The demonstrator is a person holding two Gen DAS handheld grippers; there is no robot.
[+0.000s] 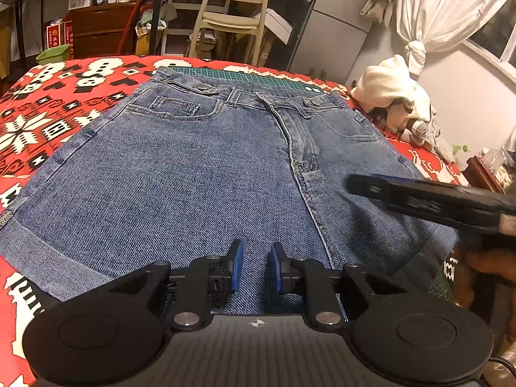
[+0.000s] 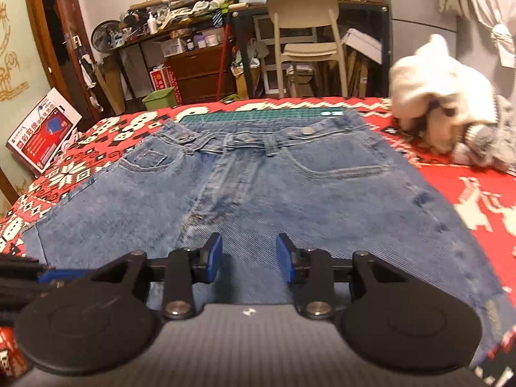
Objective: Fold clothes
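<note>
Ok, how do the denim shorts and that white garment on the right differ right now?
The denim shorts lie spread flat, front up, waistband at the far edge; the white garment sits crumpled in a heap. The denim shorts lie under both open hand-held grippers, left and right; the white garment lies off to the side. Both rest on the red patterned cloth.
</note>
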